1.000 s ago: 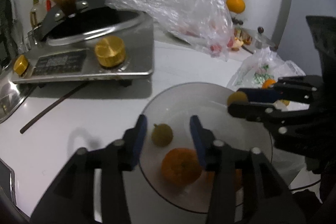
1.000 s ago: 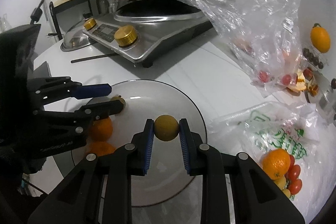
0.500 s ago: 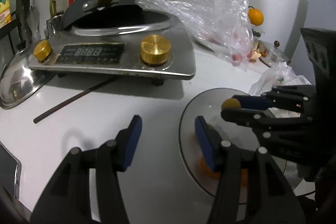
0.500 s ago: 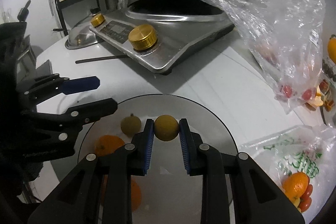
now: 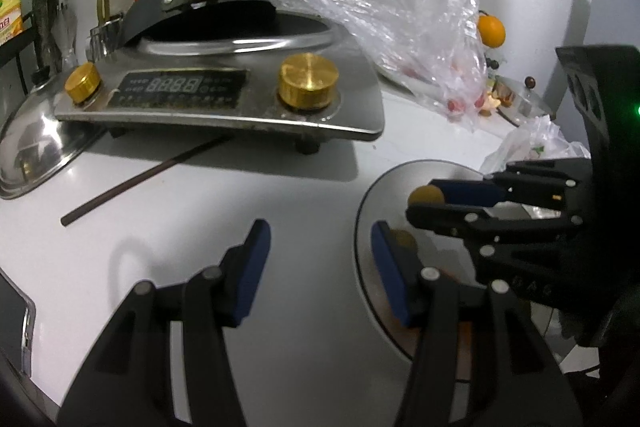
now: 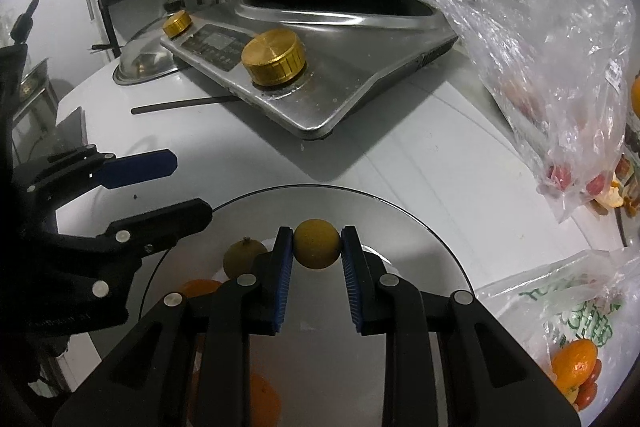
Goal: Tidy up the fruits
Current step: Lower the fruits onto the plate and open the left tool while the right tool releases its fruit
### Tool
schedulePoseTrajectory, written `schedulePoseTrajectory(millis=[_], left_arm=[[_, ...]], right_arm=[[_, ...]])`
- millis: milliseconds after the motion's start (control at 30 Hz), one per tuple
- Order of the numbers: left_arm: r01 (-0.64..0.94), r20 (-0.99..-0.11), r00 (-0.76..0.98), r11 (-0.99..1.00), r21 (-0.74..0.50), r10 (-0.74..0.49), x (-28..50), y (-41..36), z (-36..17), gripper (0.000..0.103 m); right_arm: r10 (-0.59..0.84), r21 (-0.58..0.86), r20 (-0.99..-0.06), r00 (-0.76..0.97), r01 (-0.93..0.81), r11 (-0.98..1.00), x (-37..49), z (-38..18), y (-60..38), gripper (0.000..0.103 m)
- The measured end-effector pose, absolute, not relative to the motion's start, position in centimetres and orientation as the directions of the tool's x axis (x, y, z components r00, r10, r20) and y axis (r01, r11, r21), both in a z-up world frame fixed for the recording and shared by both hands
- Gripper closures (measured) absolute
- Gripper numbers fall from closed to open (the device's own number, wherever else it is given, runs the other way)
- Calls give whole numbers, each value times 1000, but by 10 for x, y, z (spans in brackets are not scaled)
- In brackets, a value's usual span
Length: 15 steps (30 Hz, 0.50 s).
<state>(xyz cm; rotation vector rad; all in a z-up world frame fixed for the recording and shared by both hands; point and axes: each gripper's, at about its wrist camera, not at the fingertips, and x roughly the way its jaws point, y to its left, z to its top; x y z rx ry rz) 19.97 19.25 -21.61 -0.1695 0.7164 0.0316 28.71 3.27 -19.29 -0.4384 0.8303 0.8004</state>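
My right gripper is shut on a small yellow-brown round fruit, held just above the grey glass plate. On the plate lie a second small greenish fruit and two oranges, partly hidden by my fingers. My left gripper stands open and empty over the white tabletop, left of the plate. In the left wrist view the right gripper reaches in from the right with the fruit at its tips.
A steel induction cooker with a wok fills the back. A dark stick and a steel lid lie to the left. A clear plastic bag and a printed bag with an orange and tomatoes sit to the right.
My left gripper has swung left off the plate to the bare tabletop. The right gripper has carried the small fruit further over the plate, towards the cooker.
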Motion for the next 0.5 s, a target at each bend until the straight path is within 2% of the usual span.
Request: schedulePoseTrajectory(millis=[133, 267, 500], left_arm=[[-86, -652, 758, 986, -141, -27, 197, 189, -213, 49], [-87, -653, 757, 988, -130, -19, 194, 185, -211, 49], [-75, -640, 769, 990, -120, -19, 185, 173, -202, 49]], right_arm=[[449, -46, -789, 418, -770, 636, 287, -192, 32, 76], [456, -42, -782, 425, -766, 641, 285, -187, 28, 66], [463, -51, -764, 448, -758, 650, 276, -176, 14, 66]])
